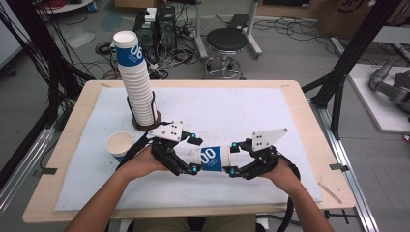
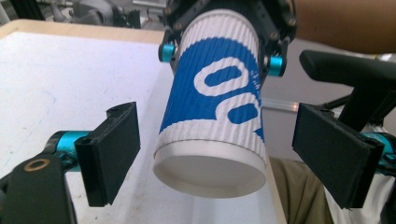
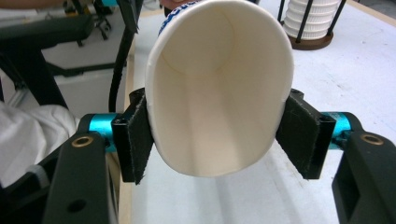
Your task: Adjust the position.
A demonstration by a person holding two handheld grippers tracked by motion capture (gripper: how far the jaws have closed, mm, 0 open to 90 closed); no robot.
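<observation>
A single blue-and-white paper cup (image 1: 211, 158) is lying on its side in the air just above the front middle of the bench (image 1: 72, 140), held level between the person's two hands. Its ribbed wall is carrying a large white "00" on the blue band. The right gripper (image 1: 233, 158) is squeezing the cup at its open rim; in the right gripper view both black pads (image 3: 135, 140) are pressing the mouth of the cup into an oval, so this gripper is clamped tight on it. The cup's base is pointing toward the left gripper (image 1: 193, 153). In the left gripper view its two jaws are standing wide apart, one on each side of the base, with a clear gap between each pad (image 2: 116, 149) and the cup wall, so it is gripping nothing.

A second cup (image 1: 119, 145) is standing upright and alone on the white mat (image 1: 232, 111), just beside the person's left hand (image 1: 140, 163). Behind it, near the back left of the mat, one tall stack of nested cups (image 1: 138, 82) is leaning slightly inside a dark wire holder (image 1: 147, 123) with a round brown base; I cannot count the cups in it exactly. Beyond the bench, one black round stool (image 1: 226, 41) is standing on the floor among loose cables.
</observation>
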